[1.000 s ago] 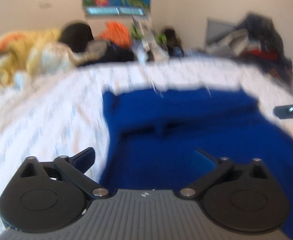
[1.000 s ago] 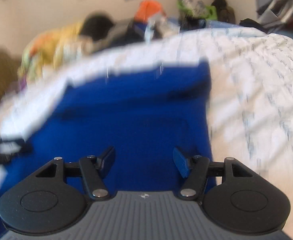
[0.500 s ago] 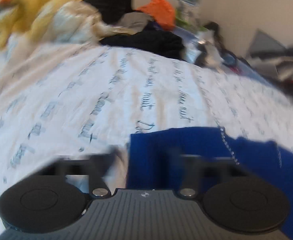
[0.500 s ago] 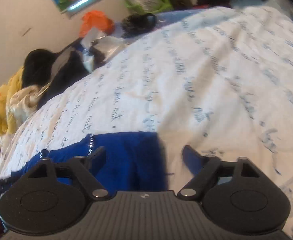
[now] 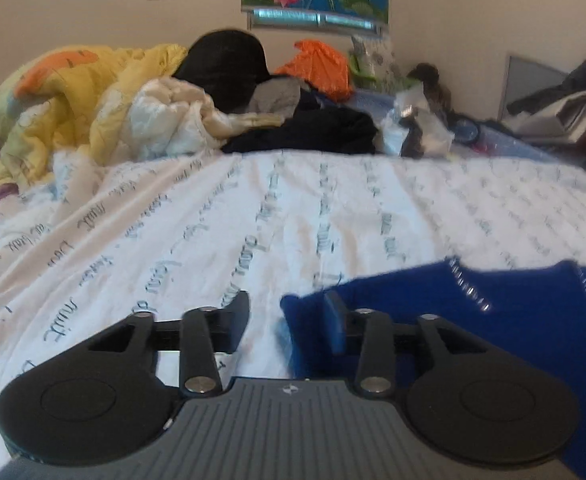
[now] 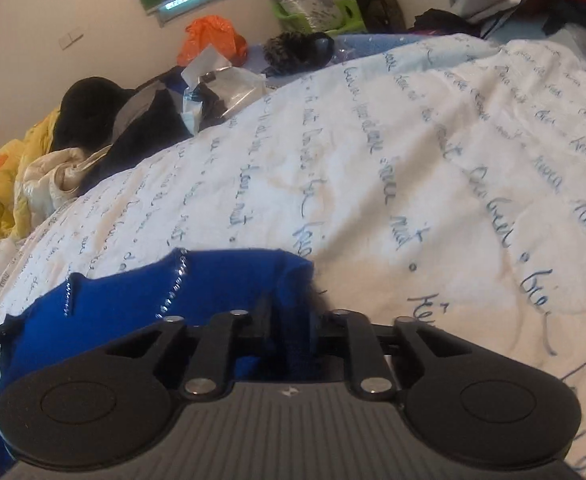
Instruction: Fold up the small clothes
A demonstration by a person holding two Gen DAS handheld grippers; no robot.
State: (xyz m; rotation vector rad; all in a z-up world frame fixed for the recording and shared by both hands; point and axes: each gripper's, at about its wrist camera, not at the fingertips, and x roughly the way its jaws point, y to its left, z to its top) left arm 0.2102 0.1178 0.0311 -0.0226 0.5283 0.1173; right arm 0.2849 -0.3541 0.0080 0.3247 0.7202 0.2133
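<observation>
The white bedsheet [image 5: 277, 216] with blue script is spreading ahead of both tongs, and a heap of bedding and clothes [image 5: 197, 100] is piling up at its far end. Nearer, the blue garment [image 6: 133, 296] is lying flat on the sheet, its folded edge just in front of the fingertips.

Left tongs [image 5: 287, 322]: jaws are opening and standing apart; the garment's corner is sitting against the right-hand finger, nothing pinched between them.

Right tongs [image 6: 291, 330]: jaws are also opening, though still narrow, with a bunched corner of blue cloth sitting between them. Whether the pads are still pressing it, I cannot tell.

Judgement: the fold is being released. Doing it well probably means letting both corners go level with each other, then backing straight out so the fingers are not dragging the top layer askew.

Containers: only a clear plastic bag [image 6: 223, 92], far beyond the right tongs, holding something dark, unidentifiable.
</observation>
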